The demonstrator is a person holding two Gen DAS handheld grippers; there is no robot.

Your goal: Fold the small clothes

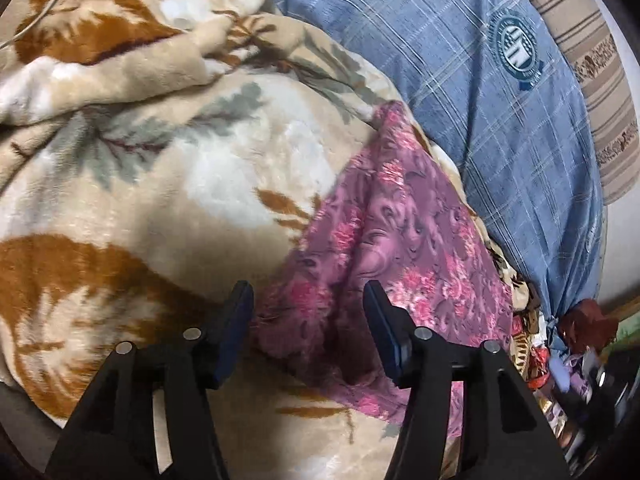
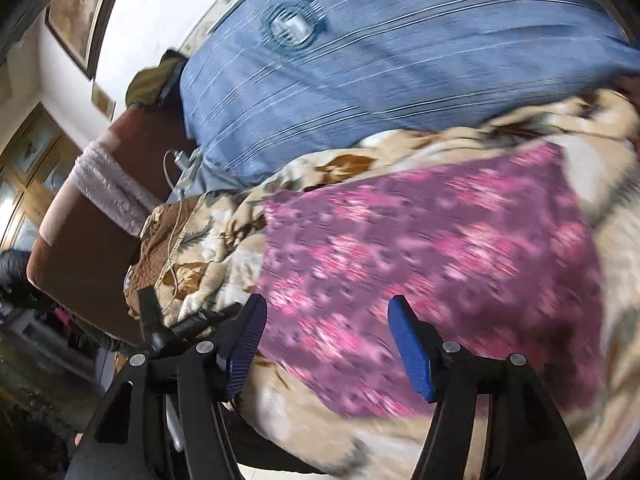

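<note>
A small purple cloth with pink flowers (image 1: 384, 248) lies spread on a beige floral blanket (image 1: 160, 168). My left gripper (image 1: 308, 300) is open and empty, its jaws standing wide over the cloth's near left corner. In the right wrist view the same cloth (image 2: 432, 256) lies flat and blurred by motion. My right gripper (image 2: 326, 316) is open and empty, hovering just above the cloth's near edge.
A large blue plaid pillow (image 1: 480, 80) lies behind the cloth, also in the right wrist view (image 2: 380, 64). A brown sofa arm (image 2: 88, 248) and a white cable (image 2: 174, 240) are at the left. Cluttered items (image 1: 568, 368) sit at the lower right.
</note>
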